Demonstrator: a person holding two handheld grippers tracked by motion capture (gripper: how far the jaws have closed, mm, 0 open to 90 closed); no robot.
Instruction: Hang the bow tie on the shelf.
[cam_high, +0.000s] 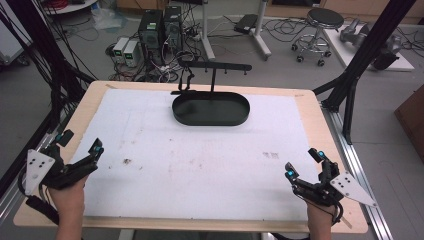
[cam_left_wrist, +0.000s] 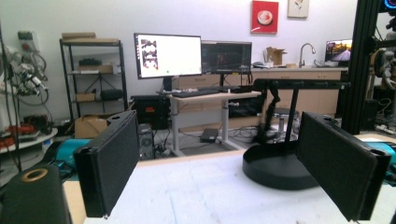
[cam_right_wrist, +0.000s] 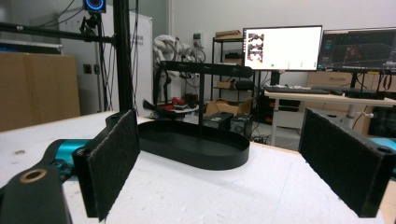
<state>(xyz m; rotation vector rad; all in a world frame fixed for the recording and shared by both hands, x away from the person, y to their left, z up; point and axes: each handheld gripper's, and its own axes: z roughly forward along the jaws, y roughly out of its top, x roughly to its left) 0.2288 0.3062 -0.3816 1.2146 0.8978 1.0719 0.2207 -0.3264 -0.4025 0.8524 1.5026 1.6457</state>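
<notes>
Grippers (cam_high: 80, 152) (cam_high: 306, 162) low, jaws apart, table edges.

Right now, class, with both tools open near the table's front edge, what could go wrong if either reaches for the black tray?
1. The tray carries a thin post with a crossbar; a tool could knock it.
2. The left tool and right tool might collide there.
</notes>
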